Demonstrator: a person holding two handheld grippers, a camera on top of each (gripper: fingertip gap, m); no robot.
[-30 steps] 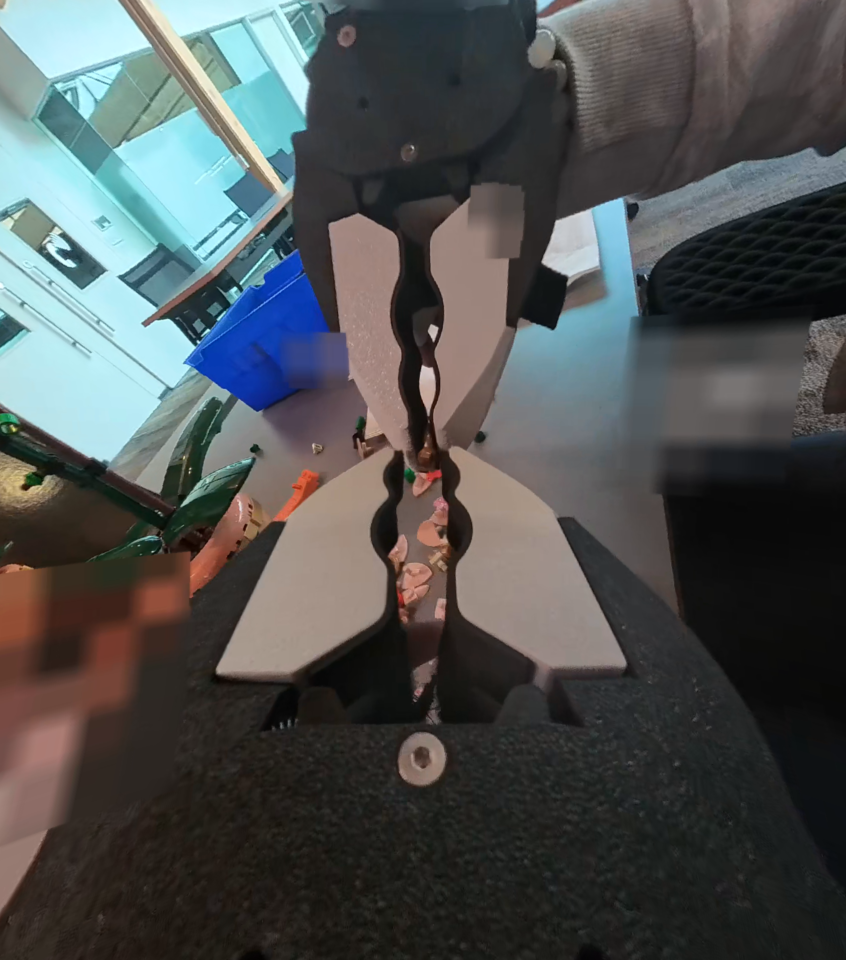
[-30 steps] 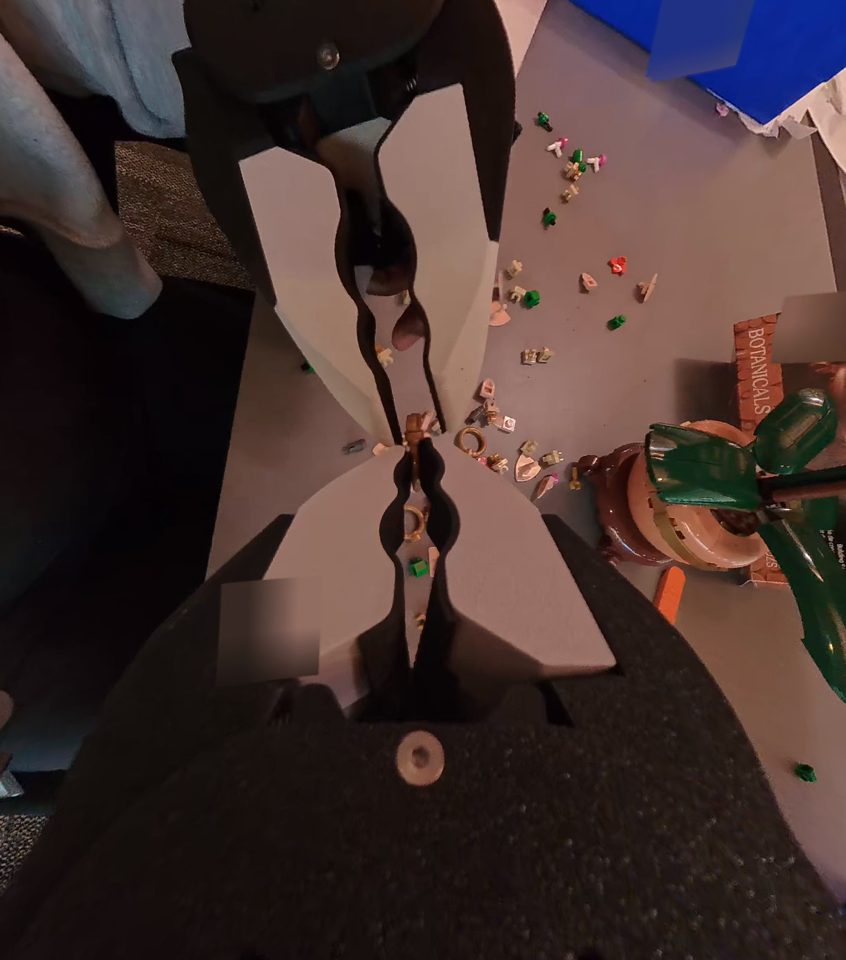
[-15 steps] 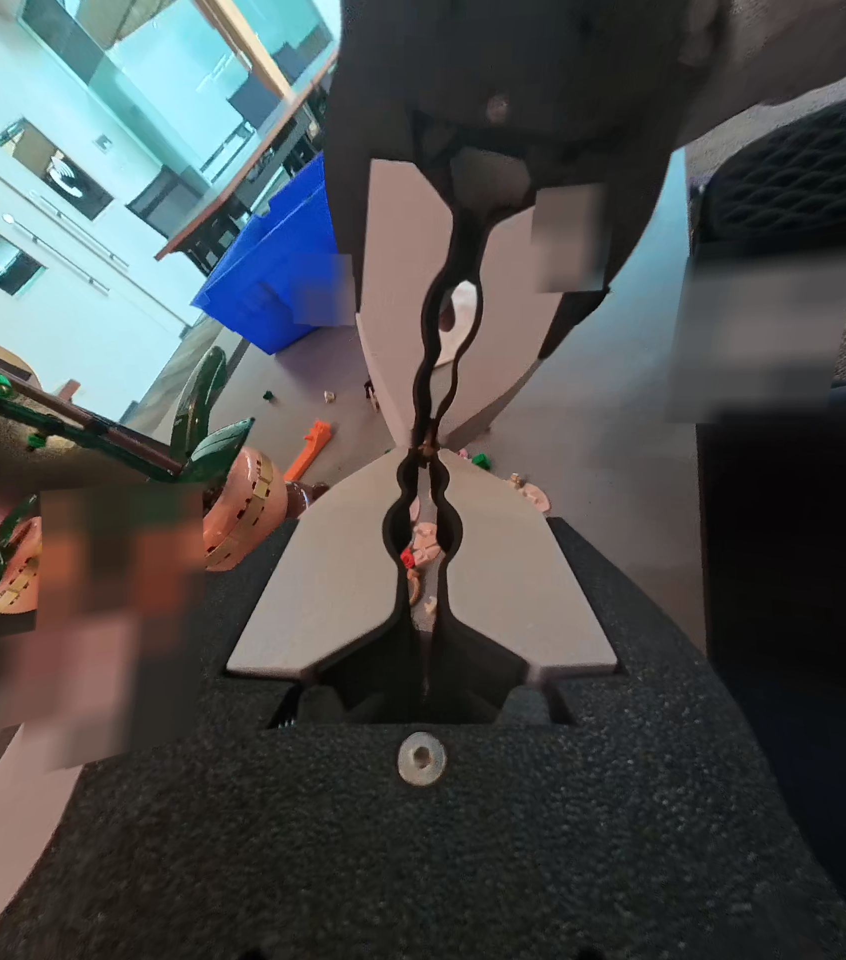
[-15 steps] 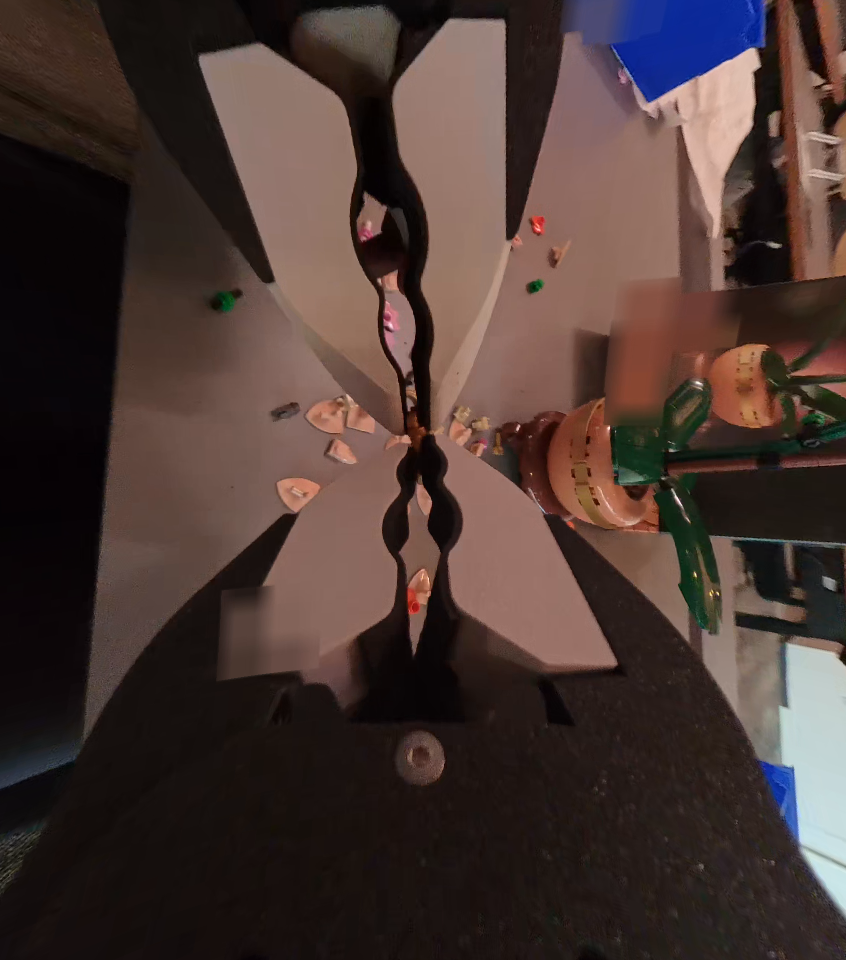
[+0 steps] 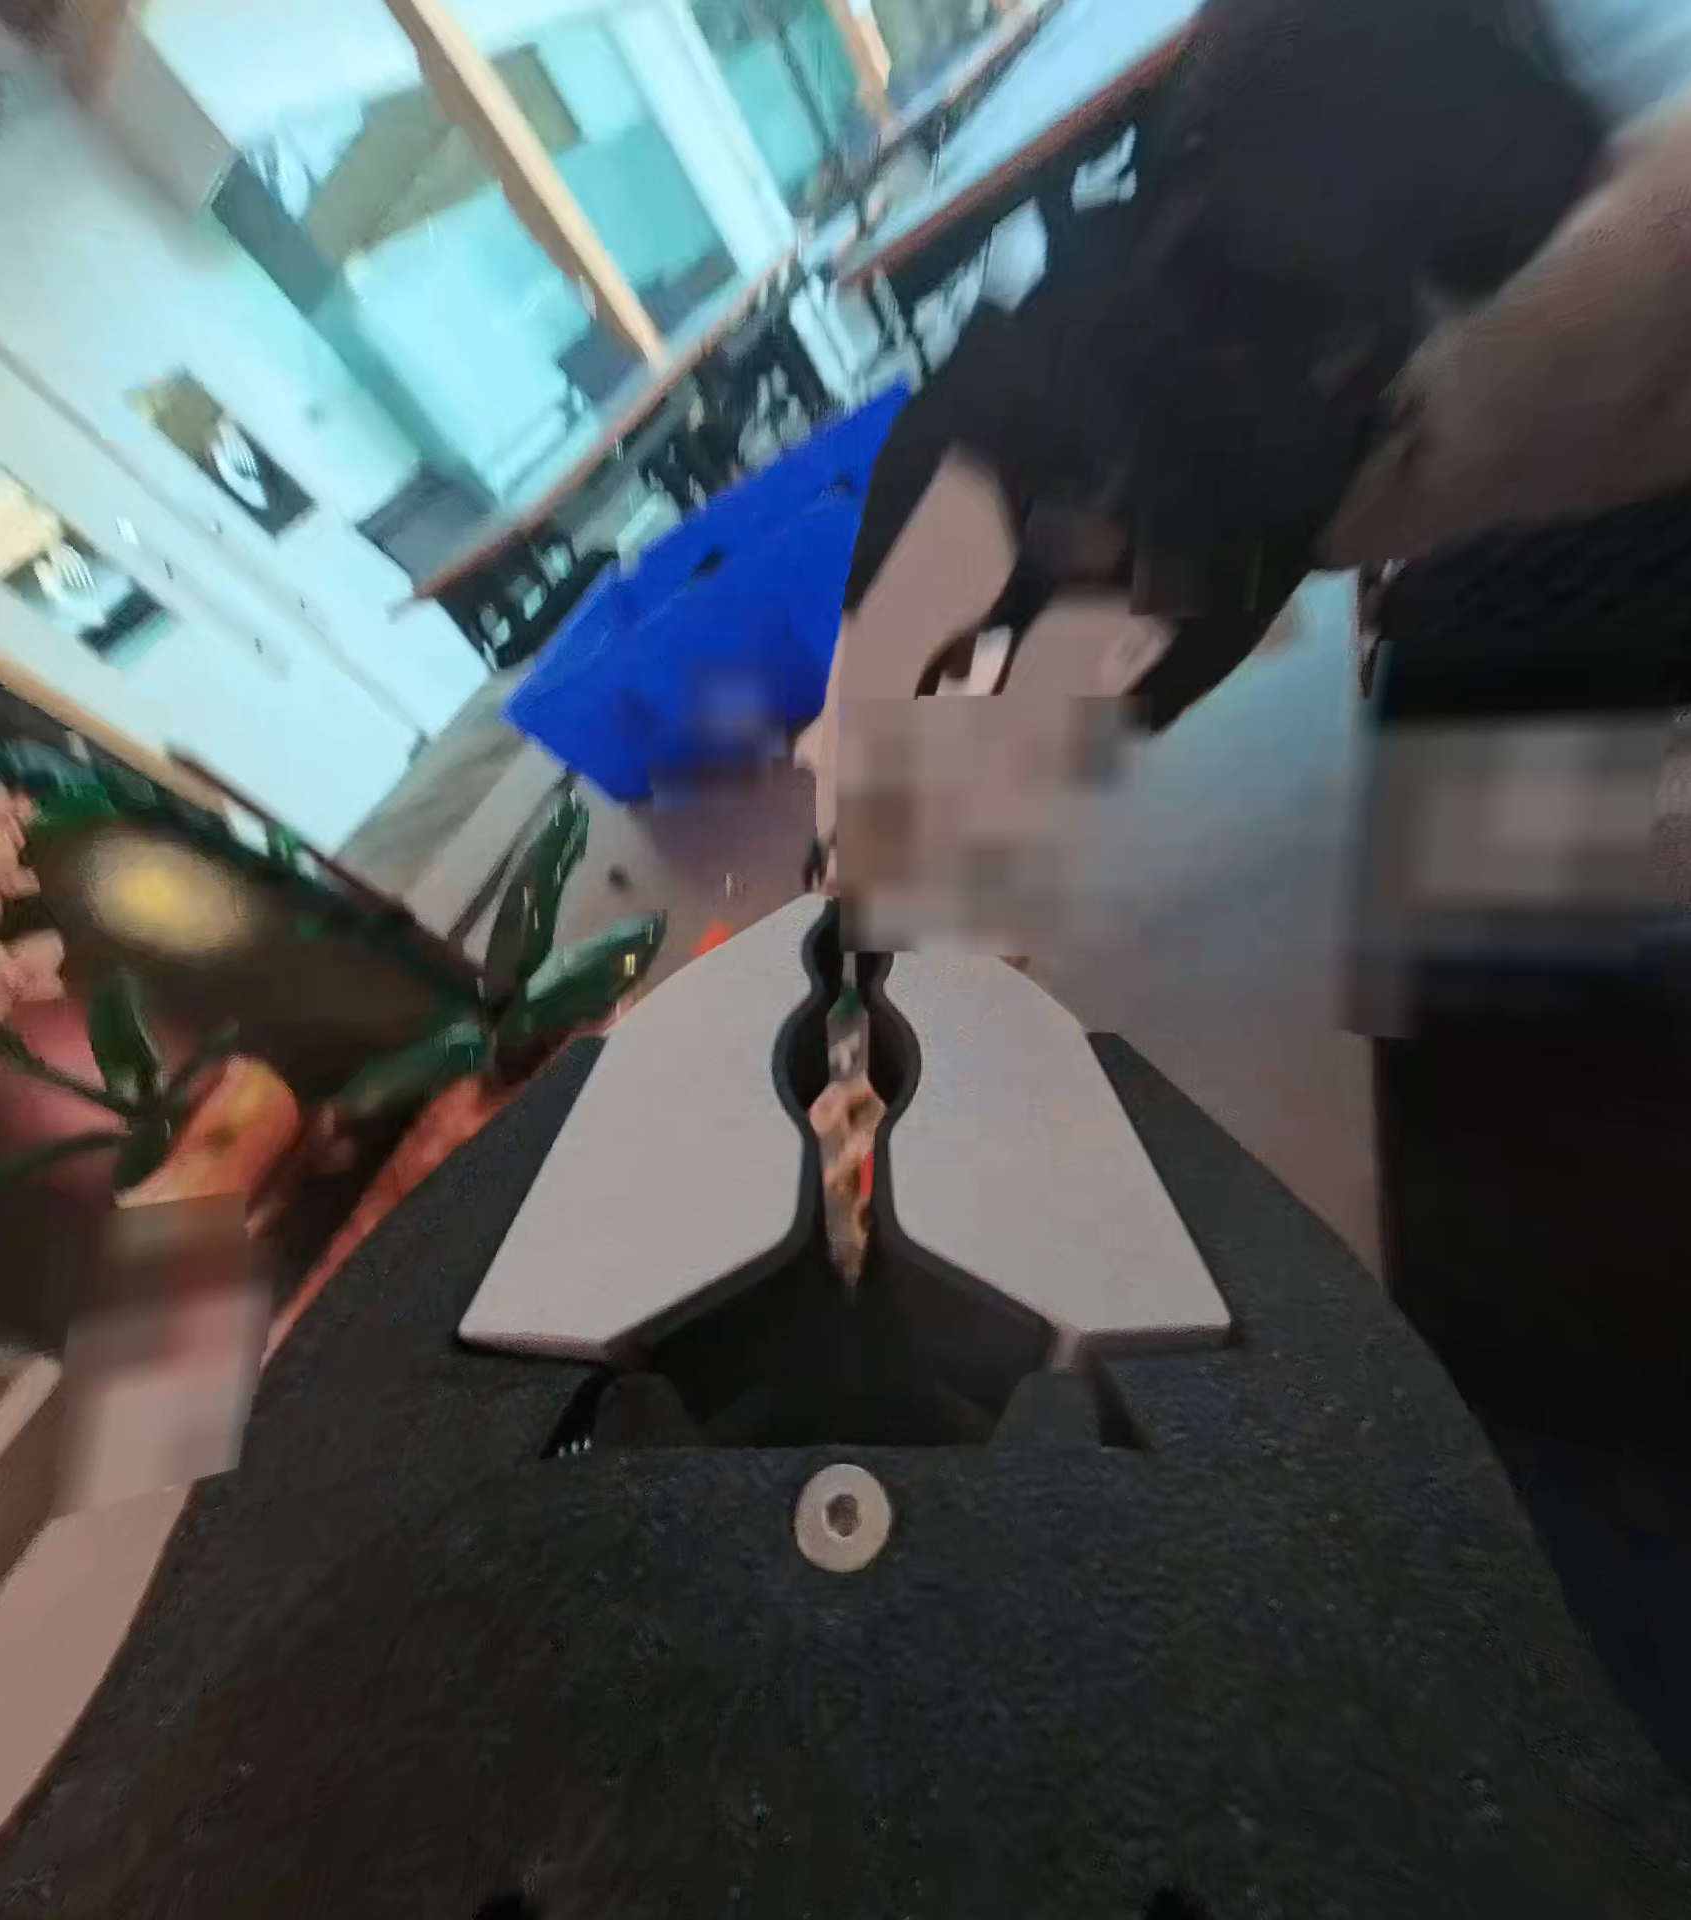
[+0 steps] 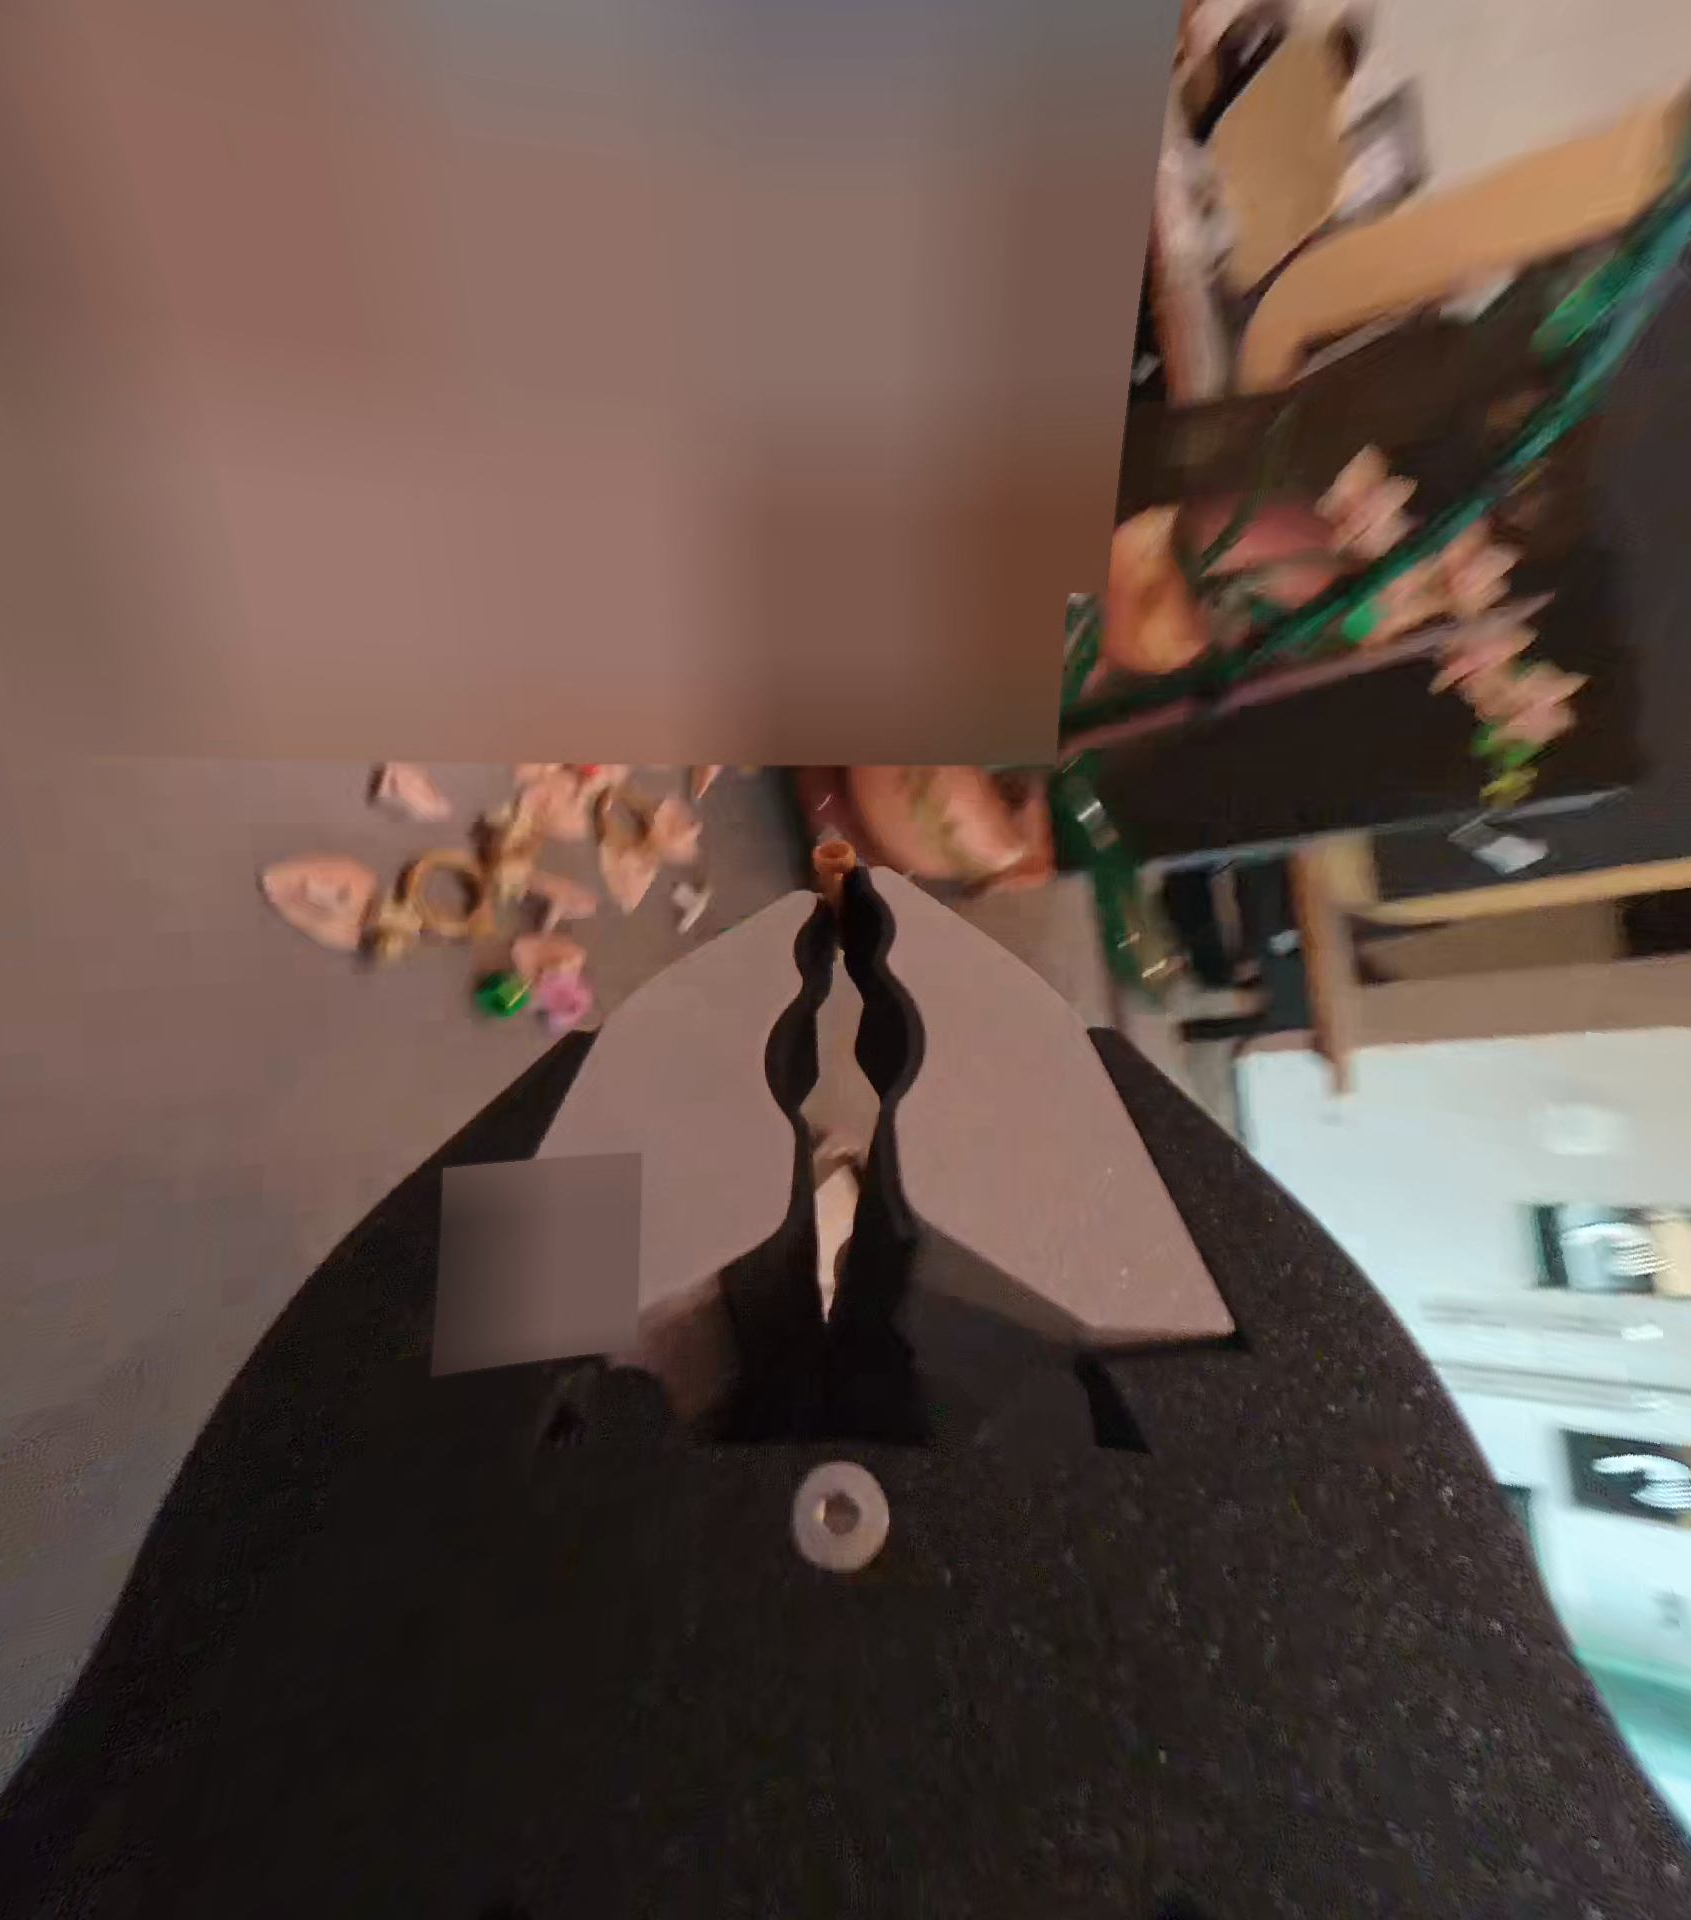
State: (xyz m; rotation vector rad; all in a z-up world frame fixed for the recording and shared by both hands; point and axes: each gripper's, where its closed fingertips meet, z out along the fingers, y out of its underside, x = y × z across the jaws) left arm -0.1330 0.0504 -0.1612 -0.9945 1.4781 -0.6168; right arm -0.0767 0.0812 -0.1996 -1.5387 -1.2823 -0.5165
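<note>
In the right wrist view my right gripper is shut on a small tan peg-like piece that sticks out past its tips, above the grey table. A brown toy-brick pot lies just beyond the tips. In the left wrist view my left gripper has its jaws nearly together; a mosaic patch hides whatever is at the tips. The right gripper comes in from the upper right, and one of its grey fingers shows above the patch. Both views are motion-blurred.
Loose small pieces, with a gold ring and a green stud, lie left of the right gripper. A dark box with pink flowers stands to the right. A blue bin and green leaves show beyond the left gripper.
Both grippers have swung and tilted, so the views are blurred. The two tips no longer meet head-on. The right gripper has carried the tan piece towards the pot.
</note>
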